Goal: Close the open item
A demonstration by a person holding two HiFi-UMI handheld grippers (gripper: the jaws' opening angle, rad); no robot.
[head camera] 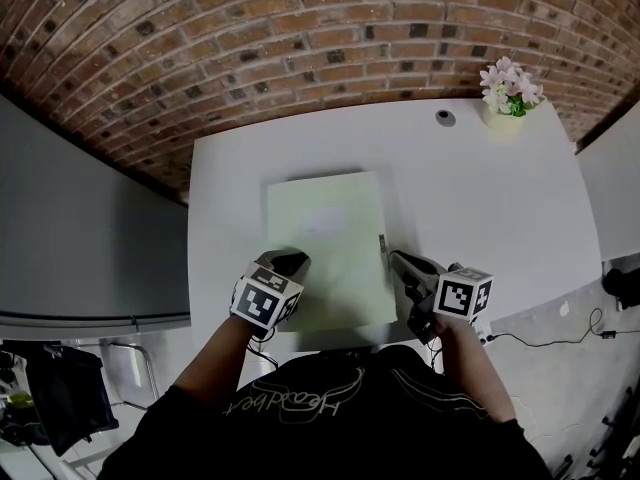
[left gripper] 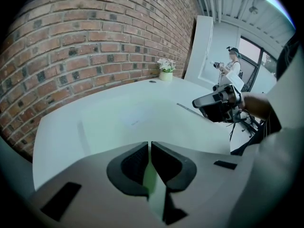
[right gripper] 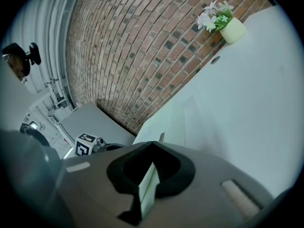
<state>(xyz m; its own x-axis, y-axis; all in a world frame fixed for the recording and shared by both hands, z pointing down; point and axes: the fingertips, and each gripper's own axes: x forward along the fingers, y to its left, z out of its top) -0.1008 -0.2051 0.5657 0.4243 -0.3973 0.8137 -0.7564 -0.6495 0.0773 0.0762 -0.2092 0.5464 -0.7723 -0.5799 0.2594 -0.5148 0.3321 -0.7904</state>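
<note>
Soft even daylight, strong fisheye warping, dark vignetted corners.

The right gripper (right gripper: pixel 152 148) pinches an edge of the pale green folder (right gripper: pixel 148 186); a flower pot (right gripper: pixel 232 31) stands well away on the white tabletop (right gripper: pixel 247 103).

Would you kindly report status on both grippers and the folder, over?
Left gripper jaws shut on folder, left edge. Right gripper jaws shut on its right edge. Folder lying flat on table. Flower pot far corner, clear of it.
</note>
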